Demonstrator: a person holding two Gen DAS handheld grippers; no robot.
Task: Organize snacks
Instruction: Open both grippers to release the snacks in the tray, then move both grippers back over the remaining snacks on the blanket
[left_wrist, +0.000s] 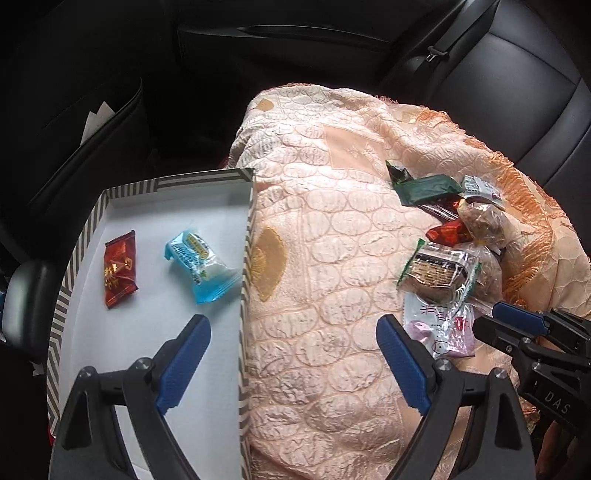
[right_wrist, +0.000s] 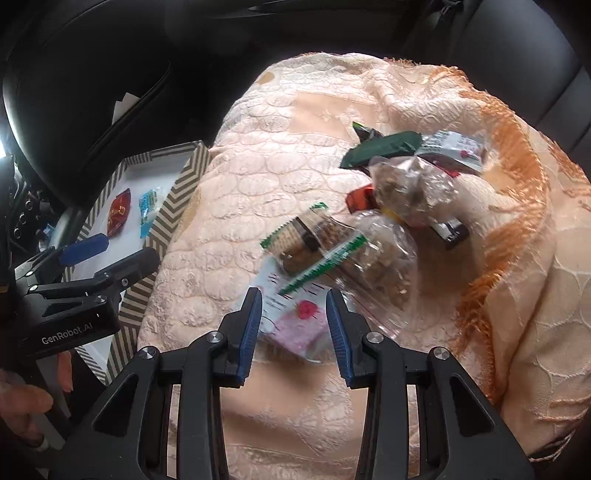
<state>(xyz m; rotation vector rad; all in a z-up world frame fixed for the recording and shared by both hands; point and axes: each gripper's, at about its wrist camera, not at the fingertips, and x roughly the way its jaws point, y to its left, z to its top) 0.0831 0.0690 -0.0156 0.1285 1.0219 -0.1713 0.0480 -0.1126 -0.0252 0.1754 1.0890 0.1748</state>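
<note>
A striped box lid (left_wrist: 236, 177) with a white floor holds a red snack packet (left_wrist: 120, 267) and a light blue packet (left_wrist: 201, 264). My left gripper (left_wrist: 293, 325) is open and empty, straddling the lid's right wall. A pile of snacks lies on the peach cloth (left_wrist: 325, 229): a pink-and-white packet (right_wrist: 295, 325), a green-edged cracker pack (right_wrist: 314, 243), clear bags (right_wrist: 406, 188) and a dark green packet (right_wrist: 384, 146). My right gripper (right_wrist: 294, 295) is open, its fingers on either side of the pink-and-white packet, apart from it.
The cloth covers a black car seat (left_wrist: 517, 74). A seat-back pocket (left_wrist: 92, 122) with paper stands behind the lid. The lid also shows in the right wrist view (right_wrist: 184, 184), beside the left gripper (right_wrist: 110, 251).
</note>
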